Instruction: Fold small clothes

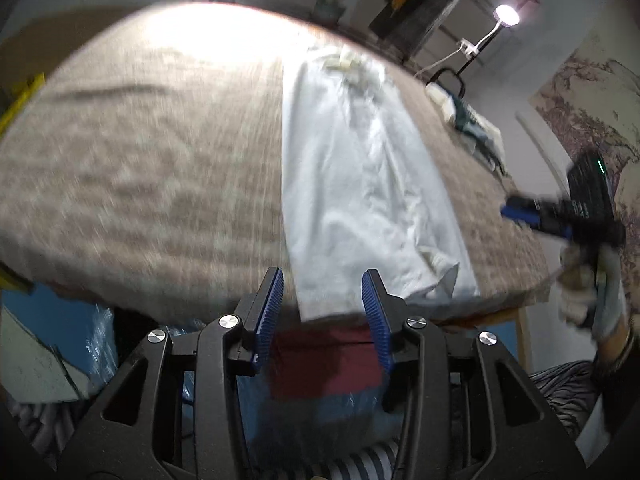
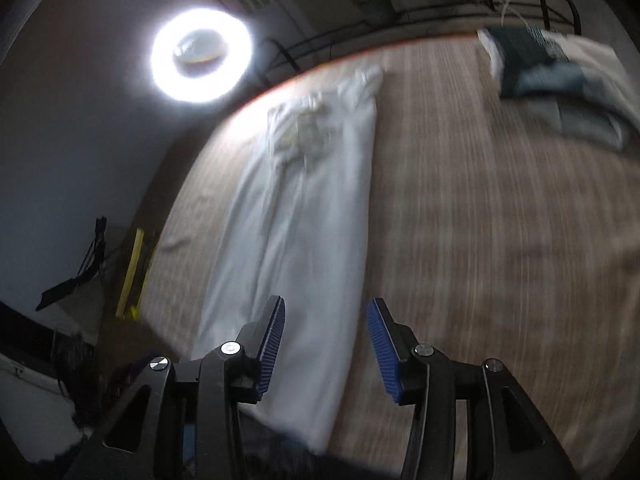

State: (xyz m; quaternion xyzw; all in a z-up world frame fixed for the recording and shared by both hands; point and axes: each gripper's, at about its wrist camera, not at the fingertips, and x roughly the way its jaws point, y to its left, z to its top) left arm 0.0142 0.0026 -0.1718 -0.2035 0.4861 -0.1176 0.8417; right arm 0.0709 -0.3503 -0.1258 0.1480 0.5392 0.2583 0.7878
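Observation:
A long white garment point(image 1: 352, 184) lies folded lengthwise on the brown woven table cover point(image 1: 140, 168), its near end hanging over the front edge. My left gripper point(image 1: 323, 280) is open and empty, just above that near end. The right gripper shows at the right of the left wrist view point(image 1: 532, 216), held by a gloved hand above the table's right edge. In the right wrist view the same white garment point(image 2: 304, 216) runs away from my right gripper point(image 2: 326, 312), which is open and empty above its near end. Both views are motion-blurred.
A pile of folded dark green and pale clothes point(image 2: 552, 68) lies at the far right of the table point(image 2: 500, 220), also in the left wrist view point(image 1: 472, 124). A ring light point(image 2: 202, 56) shines behind the table. A lamp point(image 1: 506, 14) stands at the back.

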